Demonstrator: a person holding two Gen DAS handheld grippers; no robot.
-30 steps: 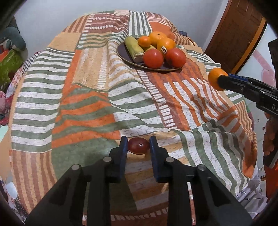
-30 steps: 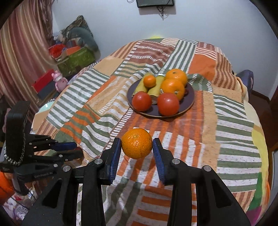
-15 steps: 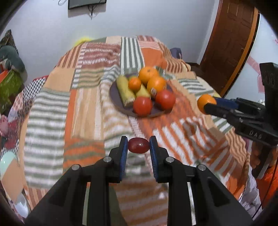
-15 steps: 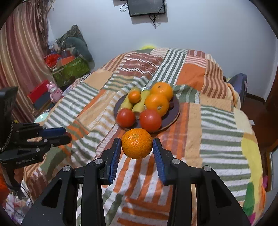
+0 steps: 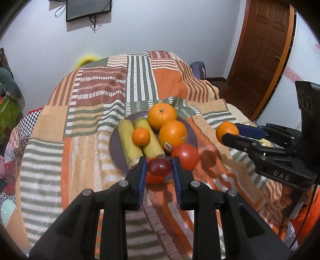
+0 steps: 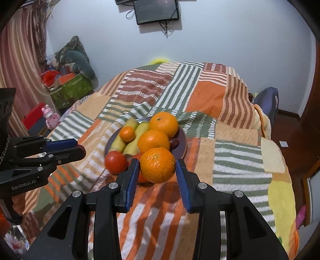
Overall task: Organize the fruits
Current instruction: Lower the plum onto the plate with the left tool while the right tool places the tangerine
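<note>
Bed covered by a patchwork blanket (image 6: 208, 96) in orange, green, brown and white stripes. Wall-mounted screen (image 6: 156, 11) high on the pale wall, cables hanging below it. Brown wooden door (image 5: 262, 52) at right, orange trim along its frame. Striped curtain (image 6: 22, 66) at left. Beside it, a green box (image 6: 70, 90) with red and orange items heaped on top, and a dark grey-green stuffed shape (image 6: 80, 62) leaning on the wall. Pink toy figure (image 6: 49, 117) on the floor near a red box (image 6: 32, 117). Blue-purple bag (image 6: 266, 102) at the bed's far right edge. Yellow object (image 5: 87, 60) just behind the bed, partly hidden.
</note>
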